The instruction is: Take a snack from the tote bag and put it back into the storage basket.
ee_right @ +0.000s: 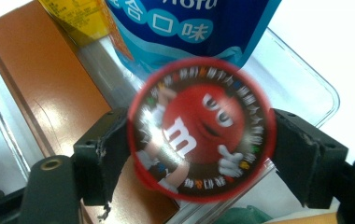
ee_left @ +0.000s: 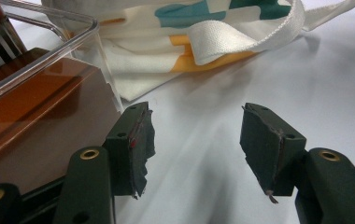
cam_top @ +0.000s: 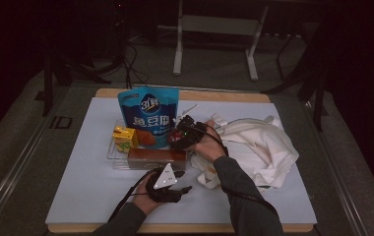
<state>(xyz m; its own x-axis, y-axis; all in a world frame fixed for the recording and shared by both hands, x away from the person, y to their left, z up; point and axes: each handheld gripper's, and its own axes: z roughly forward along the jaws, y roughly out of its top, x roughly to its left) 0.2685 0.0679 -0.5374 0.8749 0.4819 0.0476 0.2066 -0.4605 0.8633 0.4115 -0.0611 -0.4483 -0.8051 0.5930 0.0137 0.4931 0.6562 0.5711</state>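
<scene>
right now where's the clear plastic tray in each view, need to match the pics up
High view: the clear tray sits left of centre on the white mat, holding the blue pouch and the brown box.
Left gripper view: its corner is at upper left, over the brown box.
Right gripper view: its rim curves at right, behind the red round tin.
Shared landmark: the brown box.

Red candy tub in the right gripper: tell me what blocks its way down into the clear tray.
The right gripper holds the red candy tub over the clear tray. Below it stand the blue pouch and brown box; clear floor shows beside them.
</scene>
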